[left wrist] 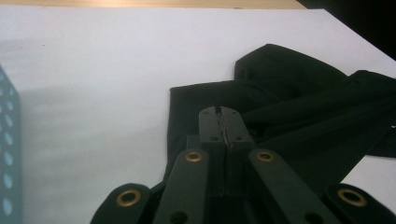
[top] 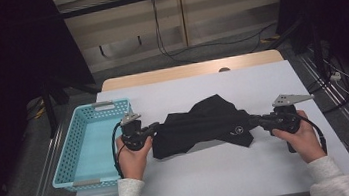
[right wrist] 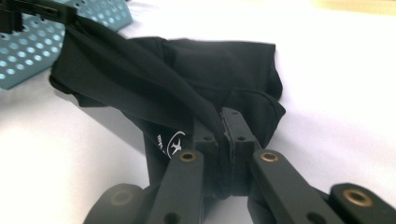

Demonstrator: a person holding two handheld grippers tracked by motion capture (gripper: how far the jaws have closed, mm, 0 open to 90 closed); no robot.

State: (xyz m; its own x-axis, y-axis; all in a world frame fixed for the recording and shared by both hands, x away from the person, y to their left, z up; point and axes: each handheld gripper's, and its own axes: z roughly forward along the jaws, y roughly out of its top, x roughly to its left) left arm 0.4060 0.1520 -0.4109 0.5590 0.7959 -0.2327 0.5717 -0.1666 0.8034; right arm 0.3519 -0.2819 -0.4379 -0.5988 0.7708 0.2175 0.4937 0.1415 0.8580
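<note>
A black garment (top: pixel 201 125) with a small white logo lies crumpled in the middle of the white table (top: pixel 212 174). My left gripper (top: pixel 156 126) is shut on the garment's left edge, and my right gripper (top: pixel 254 118) is shut on its right edge. The cloth is pulled taut between them. In the left gripper view the jaws (left wrist: pixel 221 113) are pressed together over black fabric (left wrist: pixel 299 107). The right gripper view has the jaws (right wrist: pixel 226 117) pinching a stretched band of the garment (right wrist: pixel 154 79), whose white logo (right wrist: pixel 173 145) sits just left of the jaws.
A light blue perforated basket (top: pixel 80 150) stands at the table's left edge, close to my left hand; its corner (right wrist: pixel 32 51) appears in the right gripper view. Bare white table lies in front of and behind the garment. Dark floor and cables surround the table.
</note>
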